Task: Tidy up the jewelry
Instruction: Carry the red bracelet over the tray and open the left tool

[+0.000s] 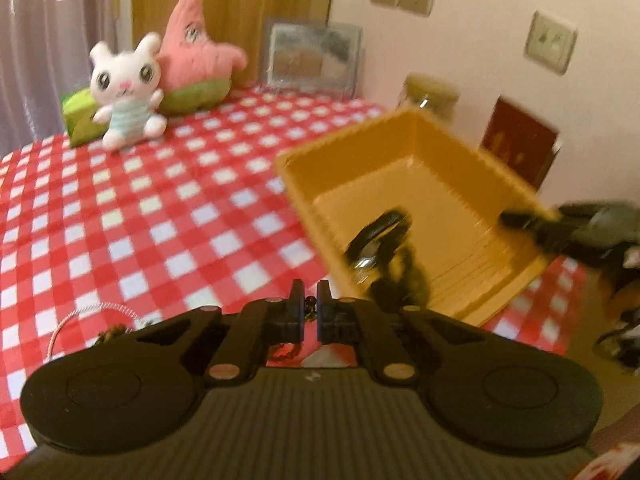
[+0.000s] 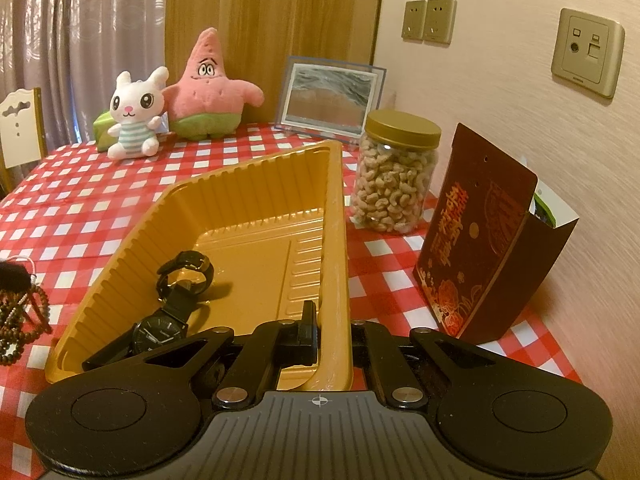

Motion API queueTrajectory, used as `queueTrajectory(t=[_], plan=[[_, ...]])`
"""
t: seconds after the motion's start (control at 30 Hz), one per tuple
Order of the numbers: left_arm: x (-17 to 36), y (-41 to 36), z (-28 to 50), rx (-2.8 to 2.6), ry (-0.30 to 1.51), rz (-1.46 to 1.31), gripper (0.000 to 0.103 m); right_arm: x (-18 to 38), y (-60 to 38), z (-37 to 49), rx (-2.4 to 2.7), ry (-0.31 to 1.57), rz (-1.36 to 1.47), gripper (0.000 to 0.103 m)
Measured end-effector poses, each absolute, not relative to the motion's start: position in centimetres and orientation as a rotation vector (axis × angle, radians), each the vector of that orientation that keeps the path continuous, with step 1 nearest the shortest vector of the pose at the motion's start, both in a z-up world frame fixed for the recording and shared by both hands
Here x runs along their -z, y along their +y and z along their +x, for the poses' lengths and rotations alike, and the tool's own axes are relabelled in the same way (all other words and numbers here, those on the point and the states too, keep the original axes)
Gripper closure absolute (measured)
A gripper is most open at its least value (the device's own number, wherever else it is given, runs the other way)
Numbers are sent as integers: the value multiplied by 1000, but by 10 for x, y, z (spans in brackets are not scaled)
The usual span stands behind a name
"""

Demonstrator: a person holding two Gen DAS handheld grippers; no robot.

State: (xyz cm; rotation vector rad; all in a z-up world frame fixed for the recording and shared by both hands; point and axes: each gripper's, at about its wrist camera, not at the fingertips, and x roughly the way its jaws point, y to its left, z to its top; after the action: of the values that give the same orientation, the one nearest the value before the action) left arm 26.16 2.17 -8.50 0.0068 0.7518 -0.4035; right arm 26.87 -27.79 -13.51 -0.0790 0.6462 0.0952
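Counter (image 2: 256,152) under red check cloth carries everything I work with, and the yellow tray (image 2: 256,200) sits in the middle of it. My right gripper (image 2: 320,320) has its jaws clamped on the tray's near wall, steadying it. Inside the tray lie two black watches (image 2: 172,308), one leaning on the other. My left gripper (image 1: 309,308) has its jaws nearly together on a thin beaded strand (image 1: 309,307) that trails down below them, just short of the tray's rim. More beads (image 2: 24,320) lie on the cloth beside the tray, with a pale cord (image 1: 80,312).

My worry is the pinch: it looks slight, so the strand could slip out before it clears the rim, or its dangling end could snag the ribbed wall. If my right hand shifts, the light tray may tip.
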Motion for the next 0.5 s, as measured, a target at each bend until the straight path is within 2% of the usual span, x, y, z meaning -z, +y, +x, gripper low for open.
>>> queueTrajectory(t=[0.23, 0.5], plan=[[58, -7, 261, 514, 699, -62, 99, 134, -275, 268, -100, 643, -79, 99], [71, -50, 263, 610, 751, -91, 99, 133, -276, 266, -107, 641, -81, 99]])
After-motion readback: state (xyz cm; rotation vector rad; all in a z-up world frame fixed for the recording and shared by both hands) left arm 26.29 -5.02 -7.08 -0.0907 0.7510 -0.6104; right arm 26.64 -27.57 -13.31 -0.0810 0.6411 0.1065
